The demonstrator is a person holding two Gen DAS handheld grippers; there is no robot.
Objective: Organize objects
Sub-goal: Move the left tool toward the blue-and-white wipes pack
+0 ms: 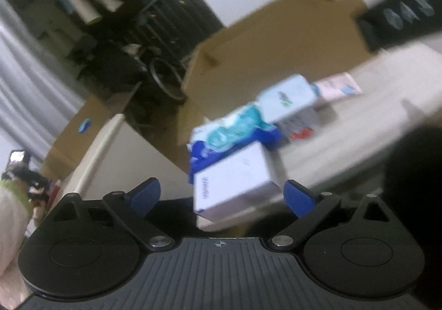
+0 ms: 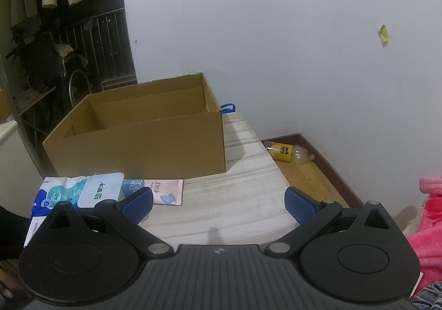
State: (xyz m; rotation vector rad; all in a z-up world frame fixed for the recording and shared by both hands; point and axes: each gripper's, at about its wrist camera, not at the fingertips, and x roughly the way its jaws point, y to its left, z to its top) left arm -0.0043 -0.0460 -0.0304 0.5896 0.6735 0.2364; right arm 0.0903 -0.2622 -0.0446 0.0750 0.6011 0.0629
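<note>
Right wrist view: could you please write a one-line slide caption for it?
Open right gripper hovers over the striped table, facing an open cardboard box with packets beside it.

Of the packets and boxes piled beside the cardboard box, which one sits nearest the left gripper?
The white box, lowest in the pile, right ahead of the open left gripper; the blue-and-teal packet and pink sachet lie farther off.

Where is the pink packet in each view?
Left wrist: pink packet right of centre, behind the stacked boxes, blurred.
Right wrist: pink packet lower left of centre, flat on the table beside the left finger.
Shared landmark: the cardboard box behind it.
</note>
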